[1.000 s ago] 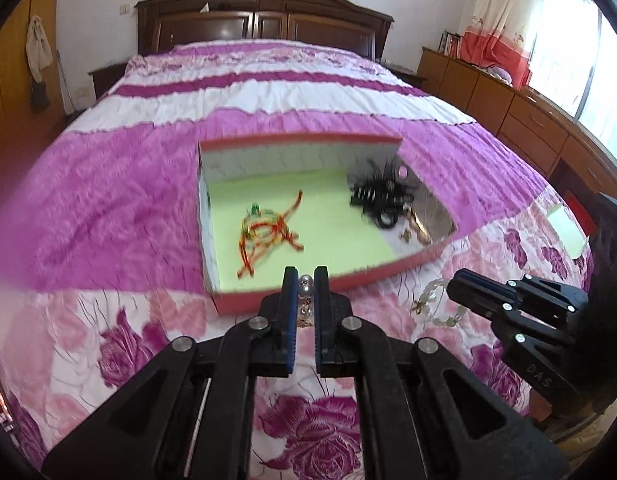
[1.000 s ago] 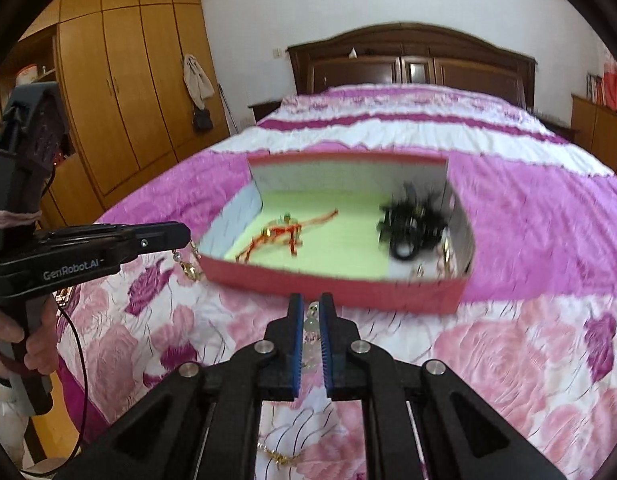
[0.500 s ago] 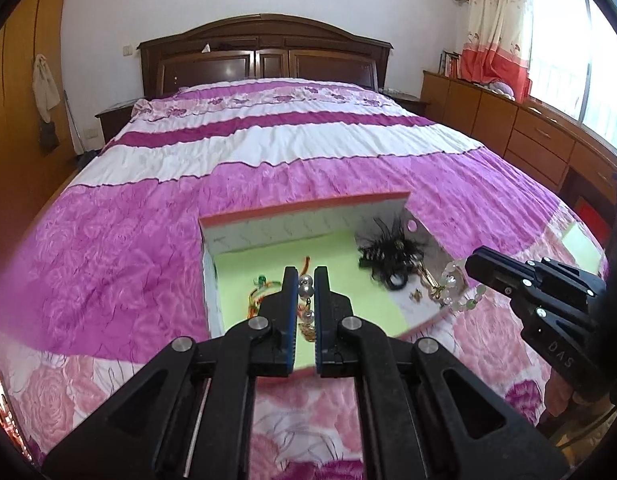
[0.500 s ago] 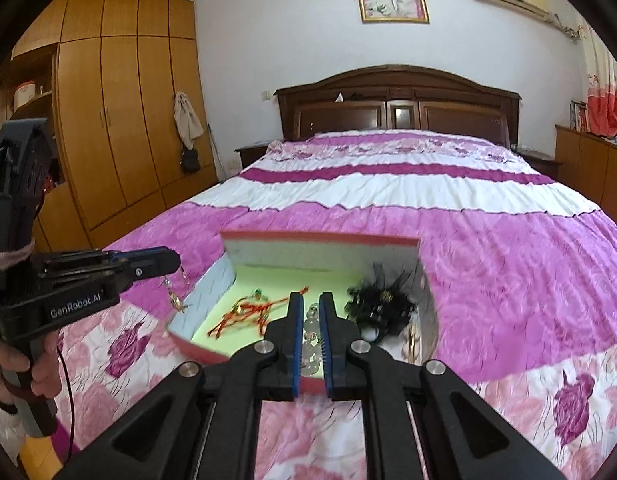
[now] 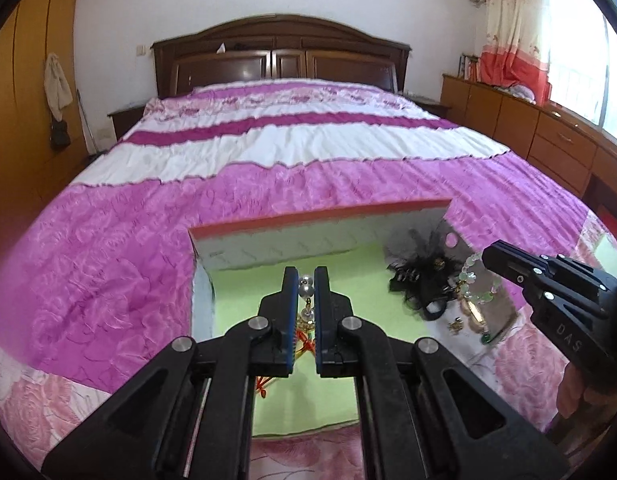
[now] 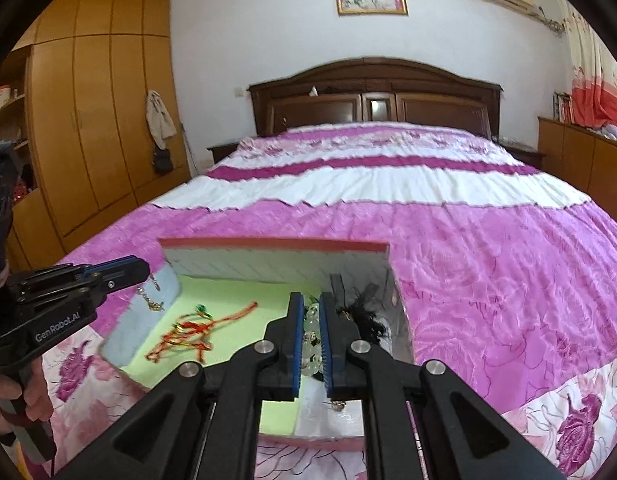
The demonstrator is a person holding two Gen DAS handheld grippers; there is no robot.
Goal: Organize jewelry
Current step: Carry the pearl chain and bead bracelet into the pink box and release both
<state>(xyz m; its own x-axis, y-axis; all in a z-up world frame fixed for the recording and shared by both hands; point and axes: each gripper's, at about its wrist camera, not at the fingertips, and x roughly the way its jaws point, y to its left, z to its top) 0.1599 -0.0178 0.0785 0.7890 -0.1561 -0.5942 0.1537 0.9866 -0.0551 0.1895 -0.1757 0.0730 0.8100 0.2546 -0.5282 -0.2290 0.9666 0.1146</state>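
Observation:
A red-rimmed box (image 5: 320, 216) with a green floor lies on the bed; it also shows in the right wrist view (image 6: 268, 245). My left gripper (image 5: 306, 284) is shut on a pearl-and-gold earring (image 5: 306, 290) and holds it over the box's left part; the earring (image 6: 150, 300) dangles below its tips. My right gripper (image 6: 309, 316) is shut on a pale green bead bracelet (image 6: 311, 344) over the box's right side; the bracelet (image 5: 474, 284) hangs from its tips. Inside lie a red cord bracelet (image 6: 192, 330) and a black hair piece (image 5: 422, 276).
Small gold pieces (image 5: 470, 316) lie in the box's right end. The pink floral bedspread (image 5: 108, 248) surrounds the box. A dark headboard (image 6: 372, 96) stands at the far end, wardrobes (image 6: 88, 120) on the left, low cabinets (image 5: 548, 140) on the right.
Both grippers have risen and moved forward from the bedspread in front of the box to above its inside, each still holding its piece of jewelry.

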